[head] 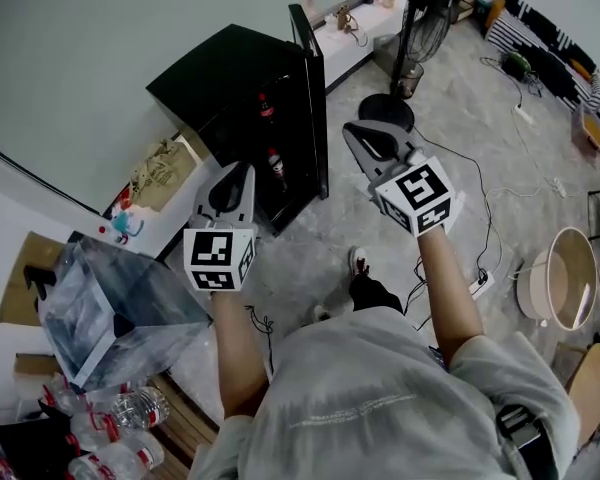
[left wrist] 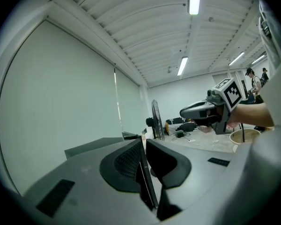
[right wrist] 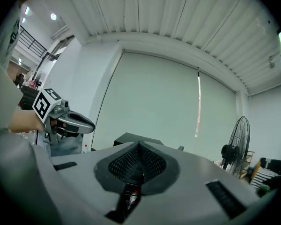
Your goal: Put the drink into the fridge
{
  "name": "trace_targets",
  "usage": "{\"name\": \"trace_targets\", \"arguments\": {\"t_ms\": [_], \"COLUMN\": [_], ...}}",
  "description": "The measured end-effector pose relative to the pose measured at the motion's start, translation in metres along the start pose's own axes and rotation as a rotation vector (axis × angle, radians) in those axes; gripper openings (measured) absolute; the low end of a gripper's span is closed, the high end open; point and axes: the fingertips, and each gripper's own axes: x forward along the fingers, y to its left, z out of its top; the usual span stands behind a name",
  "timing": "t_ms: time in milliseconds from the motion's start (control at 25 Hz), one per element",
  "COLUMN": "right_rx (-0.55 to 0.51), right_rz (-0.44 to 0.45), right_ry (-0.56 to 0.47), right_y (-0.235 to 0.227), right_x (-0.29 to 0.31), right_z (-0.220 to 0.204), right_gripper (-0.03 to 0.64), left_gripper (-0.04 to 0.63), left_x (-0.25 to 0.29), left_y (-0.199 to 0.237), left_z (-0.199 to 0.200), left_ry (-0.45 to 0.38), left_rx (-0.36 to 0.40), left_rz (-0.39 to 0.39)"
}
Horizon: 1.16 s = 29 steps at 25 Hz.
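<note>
A black fridge (head: 242,78) stands against the wall with its door (head: 312,88) swung open. Two dark drink bottles with red labels stand inside, one on an upper shelf (head: 267,108) and one lower (head: 277,168). My left gripper (head: 242,173) hovers just in front of the fridge's open side, jaws shut and empty. My right gripper (head: 353,131) is held right of the door, also shut with nothing in it. In the right gripper view a red-labelled bottle (right wrist: 132,198) shows below the closed jaws (right wrist: 139,146). The left gripper (left wrist: 141,142) points past the fridge top (left wrist: 93,145).
A clear plastic bag (head: 110,303) and several water bottles (head: 120,423) lie at the lower left. A standing fan (head: 420,3) and its round base (head: 385,113) are behind the fridge door. A basin (head: 565,278) and a power strip (head: 480,284) with cables lie on the floor at the right.
</note>
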Motion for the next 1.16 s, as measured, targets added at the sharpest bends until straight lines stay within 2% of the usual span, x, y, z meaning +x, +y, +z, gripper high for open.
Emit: {"name": "trace_targets", "arguments": {"t_ms": [560, 1160], "right_rx": [-0.043, -0.033], "right_rz": [-0.007, -0.001], "right_ry": [-0.001, 0.017], "right_y": [0.010, 0.002], "right_x": [-0.011, 0.006], "right_z": [0.010, -0.006], "right_gripper": [0.000, 0.000], "left_gripper": [0.040, 0.040], "left_x": [-0.010, 0.002], "left_y": [-0.008, 0.002], "left_z": [0.014, 0.000], "left_ry": [-0.020, 0.012], "left_rx": [0.032, 0.038], "left_rz": [-0.004, 0.007]}}
